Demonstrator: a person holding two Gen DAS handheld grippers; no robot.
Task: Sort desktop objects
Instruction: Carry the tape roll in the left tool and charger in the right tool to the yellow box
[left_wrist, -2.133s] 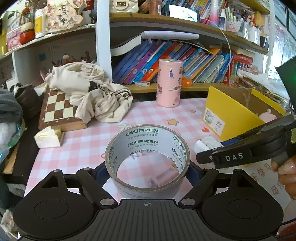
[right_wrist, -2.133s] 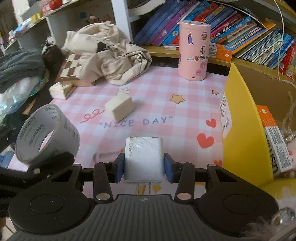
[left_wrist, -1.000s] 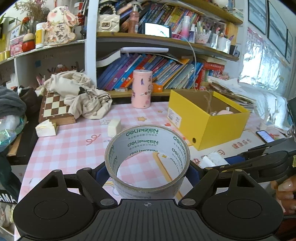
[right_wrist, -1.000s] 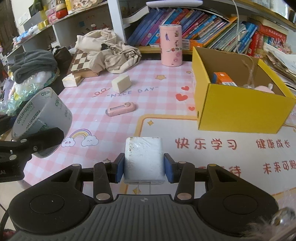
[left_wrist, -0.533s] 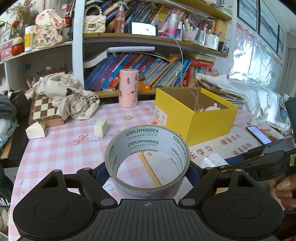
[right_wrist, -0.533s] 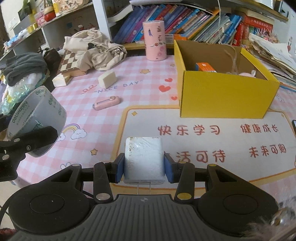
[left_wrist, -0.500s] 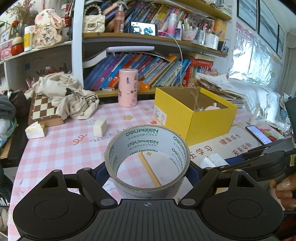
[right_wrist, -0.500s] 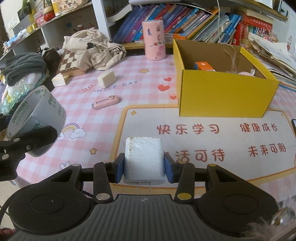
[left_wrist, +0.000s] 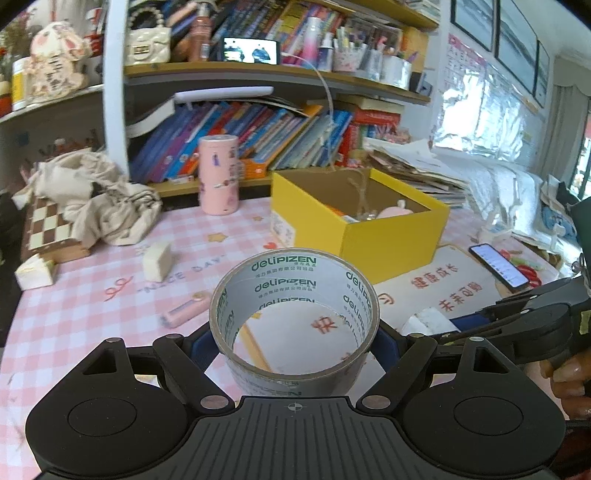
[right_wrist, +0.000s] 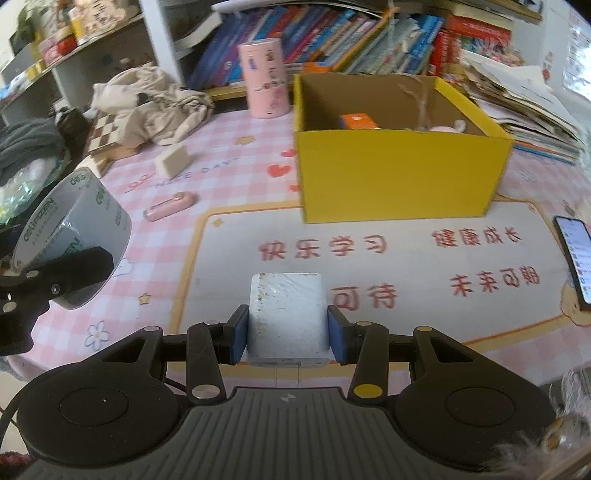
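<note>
My left gripper (left_wrist: 294, 341) is shut on a grey roll of tape (left_wrist: 295, 295) printed "deliPIZEN" and holds it above the desk mat; the roll also shows in the right wrist view (right_wrist: 74, 236) at the left. My right gripper (right_wrist: 287, 330) is shut on a white block-shaped charger (right_wrist: 286, 314), held above the mat. An open yellow box (right_wrist: 399, 173) with an orange packet and a pink item inside stands ahead; it also shows in the left wrist view (left_wrist: 391, 236). The right gripper's arm (left_wrist: 517, 325) lies at the right of the left wrist view.
On the pink checked mat lie a pink utility knife (right_wrist: 170, 205), a cream eraser block (right_wrist: 173, 160) and a phone (right_wrist: 574, 254). A pink cylinder (right_wrist: 264, 83), a chessboard (left_wrist: 48, 229) under crumpled cloth (left_wrist: 99, 195) and a bookshelf (left_wrist: 258, 136) stand behind.
Both grippers have shifted right, toward the yellow box, each keeping its object. The box now sits closer and more central in both views.
</note>
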